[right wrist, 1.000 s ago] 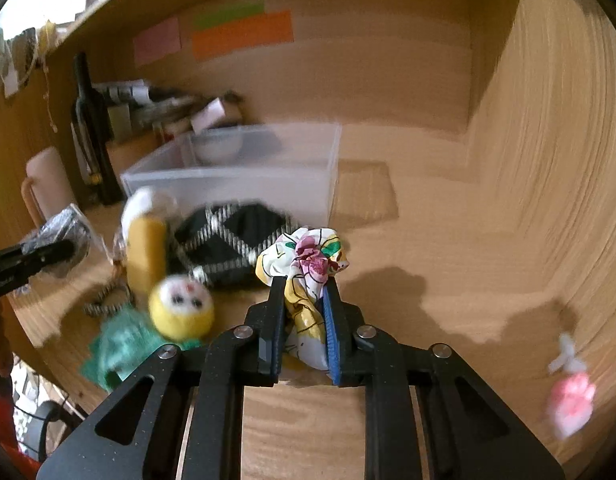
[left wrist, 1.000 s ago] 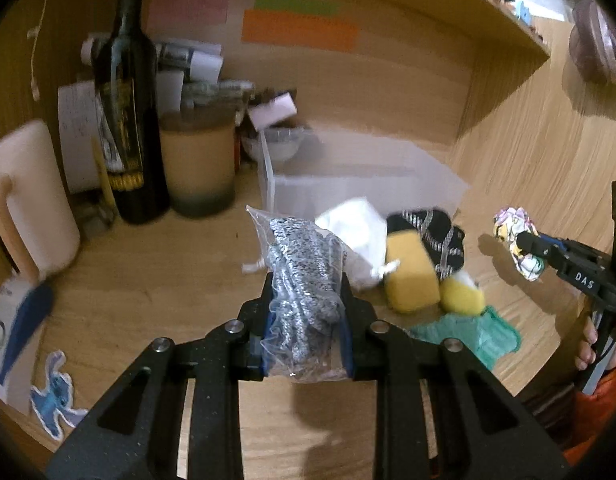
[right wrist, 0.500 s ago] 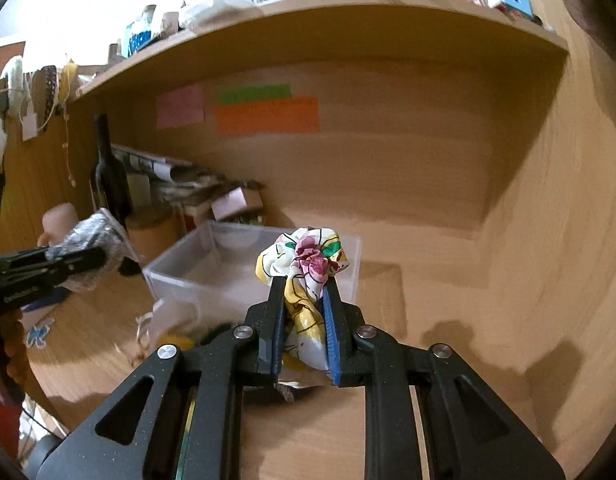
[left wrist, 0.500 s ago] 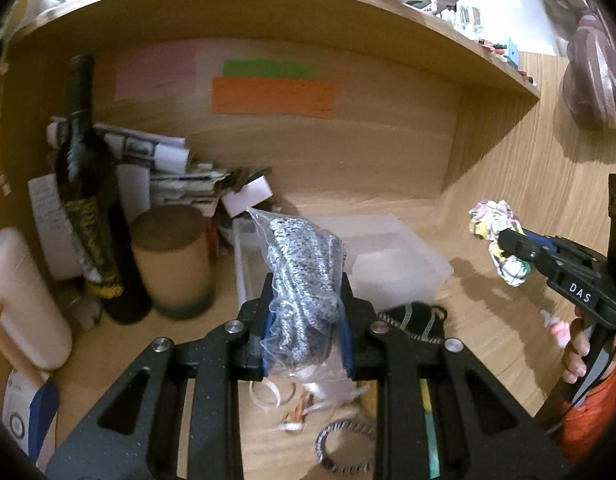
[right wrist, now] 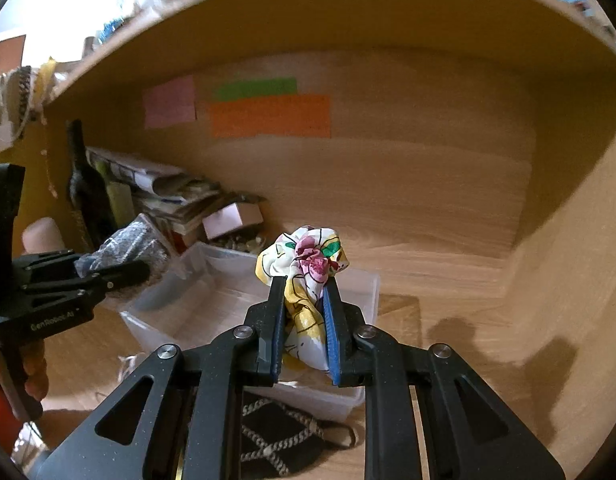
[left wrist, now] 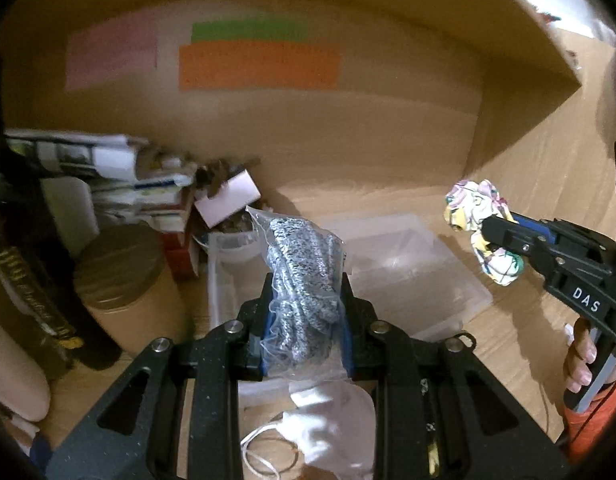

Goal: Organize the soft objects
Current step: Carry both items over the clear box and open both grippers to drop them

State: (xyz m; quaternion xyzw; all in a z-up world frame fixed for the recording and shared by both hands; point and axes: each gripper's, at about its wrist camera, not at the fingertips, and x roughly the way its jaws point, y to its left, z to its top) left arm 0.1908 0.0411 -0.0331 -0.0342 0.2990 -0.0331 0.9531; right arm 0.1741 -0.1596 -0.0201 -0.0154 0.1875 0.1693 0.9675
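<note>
The left gripper [left wrist: 306, 320] clamps a bagged speckled cloth [left wrist: 304, 276] above the clear bin [left wrist: 419, 276], probably for dropping in. Right of it, the right gripper [right wrist: 304, 332] pinches a floral cloth [right wrist: 304, 268] over the same bin.

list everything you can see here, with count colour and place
bagged knit item: 1, grey-white in clear plastic, in left gripper
floral cloth: 1, white, yellow, pink, in right gripper
plastic bin: 1, clear, on desk ahead
sticky notes: 3, pink, green, orange, back wall
bottle: 1, dark, far left
canister: 1, tan, beside bottle
paper pile: white, back left
patterned pouch: 1, black-white, near bin
left gripper: 1, black, shut
right gripper: 1, black, shut
</note>
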